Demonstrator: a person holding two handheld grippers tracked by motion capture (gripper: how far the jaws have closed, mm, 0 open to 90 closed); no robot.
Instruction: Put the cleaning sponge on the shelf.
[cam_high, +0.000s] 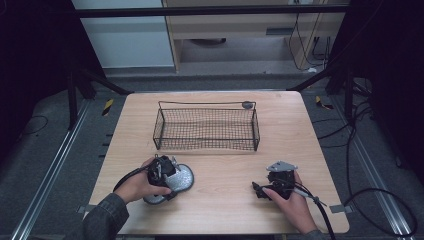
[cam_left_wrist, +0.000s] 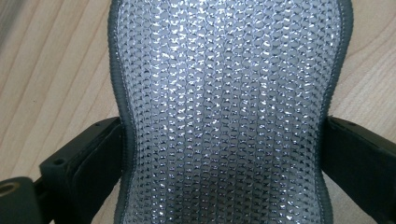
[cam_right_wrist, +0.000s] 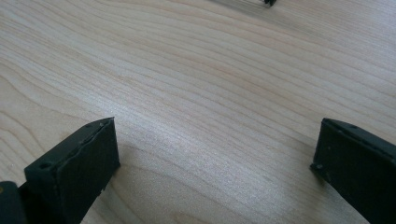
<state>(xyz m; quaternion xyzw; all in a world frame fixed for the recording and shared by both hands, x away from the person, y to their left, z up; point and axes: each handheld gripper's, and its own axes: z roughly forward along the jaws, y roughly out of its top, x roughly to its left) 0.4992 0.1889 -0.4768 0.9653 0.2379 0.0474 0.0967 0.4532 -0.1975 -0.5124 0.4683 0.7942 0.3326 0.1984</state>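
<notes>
High view: silver mesh pad (cam_high: 181, 179) lies near the table's (cam_high: 300, 140) front-left edge, below the wire basket (cam_high: 206, 127); left gripper (cam_high: 165, 172) sits over it, right gripper (cam_high: 272, 187) rests apart.
Left gripper view: jaws flank the pad's narrow waist, seemingly touching; grip uncertain.
Right gripper view: jaws spread, empty, over bare wood.

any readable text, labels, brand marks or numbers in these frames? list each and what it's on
None readable. The silver mesh pad, the wire basket, the wooden table and both grippers, left gripper and right gripper, show no print. The yellow-black floor tags carry stripes only.
</notes>
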